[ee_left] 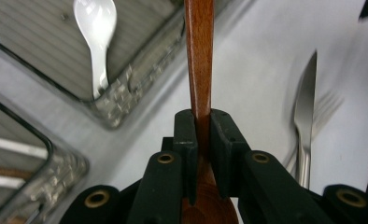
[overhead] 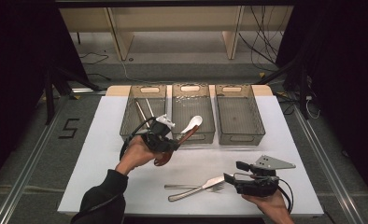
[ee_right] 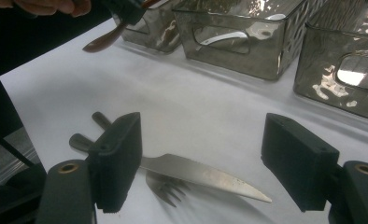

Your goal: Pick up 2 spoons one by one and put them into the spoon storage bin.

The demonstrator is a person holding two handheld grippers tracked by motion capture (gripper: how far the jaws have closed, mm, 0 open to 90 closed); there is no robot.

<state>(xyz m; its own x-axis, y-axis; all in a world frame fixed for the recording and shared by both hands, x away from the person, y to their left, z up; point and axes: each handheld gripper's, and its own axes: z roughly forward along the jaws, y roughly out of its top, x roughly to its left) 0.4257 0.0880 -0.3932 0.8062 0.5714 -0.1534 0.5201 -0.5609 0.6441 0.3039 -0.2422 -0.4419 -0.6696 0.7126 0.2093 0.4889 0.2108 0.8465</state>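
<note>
The left gripper (overhead: 173, 143) fingers grasp a wooden spoon (ee_left: 199, 60) just beside the middle bin (overhead: 193, 135). The right gripper (overhead: 233, 171) fingers are released. Near that bin, a knife (overhead: 205, 184) and fork (overhead: 191, 187) wait on the tabletop (overhead: 266, 140).

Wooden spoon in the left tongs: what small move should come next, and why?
Probably carry the wooden spoon forward over the middle bin and open there. The left tongs are shut on its handle, it hangs clear of the table beside that bin's near wall, and a white spoon already lies inside.

Black curtains (overhead: 18, 70) flank a grey floor (overhead: 28, 154), with a pale wooden shelf frame (overhead: 173, 28) and cables (overhead: 266, 42) behind.
</note>
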